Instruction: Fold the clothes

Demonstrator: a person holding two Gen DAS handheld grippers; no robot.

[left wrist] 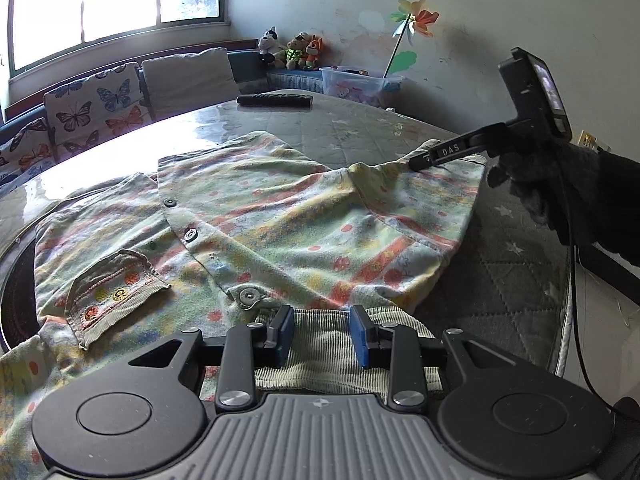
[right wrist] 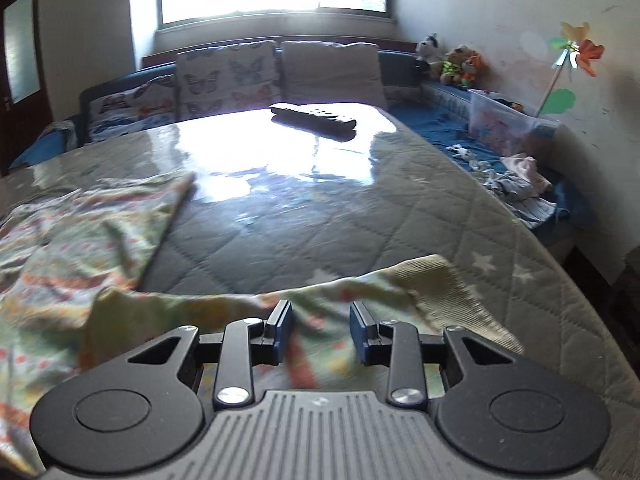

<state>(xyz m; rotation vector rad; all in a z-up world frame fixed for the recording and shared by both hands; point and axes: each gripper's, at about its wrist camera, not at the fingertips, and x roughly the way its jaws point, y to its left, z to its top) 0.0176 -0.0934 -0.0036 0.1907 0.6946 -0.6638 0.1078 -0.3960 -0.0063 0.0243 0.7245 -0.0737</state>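
A patterned shirt [left wrist: 256, 216] (pale green with orange and yellow stripes and dots) lies spread on the quilted table [left wrist: 508, 272], its front up, snaps [left wrist: 190, 235] along the placket and a small pocket [left wrist: 116, 284] near the left edge. Its right side is folded across the body, and the fabric rises to a ridge toward the far right corner.

The left gripper [left wrist: 322, 334] sits low at the near edge, its jaws standing well apart over the ribbed hem [left wrist: 320, 344]; the blue pads [left wrist: 362, 338] flank the cloth without pinching it.

The right gripper [right wrist: 320, 332] shows in the left wrist view as a black tool [left wrist: 440, 156] held by a gloved hand [left wrist: 560, 192], its tip at the raised edge of the shirt. In its own view the jaws stand just as wide, with cloth lying between and under them and a ribbed cuff [right wrist: 444, 284] draped just beyond the right finger. That cloth is smeared by blur, so whether the pads touch it is hard to say; they are not closed on it.

A remote [left wrist: 274, 100] lies on the far side of the table, well apart from the shirt. Behind it stand cushions [left wrist: 100, 108], plush toys [left wrist: 294, 52] and a pinwheel [left wrist: 414, 20] against the wall.
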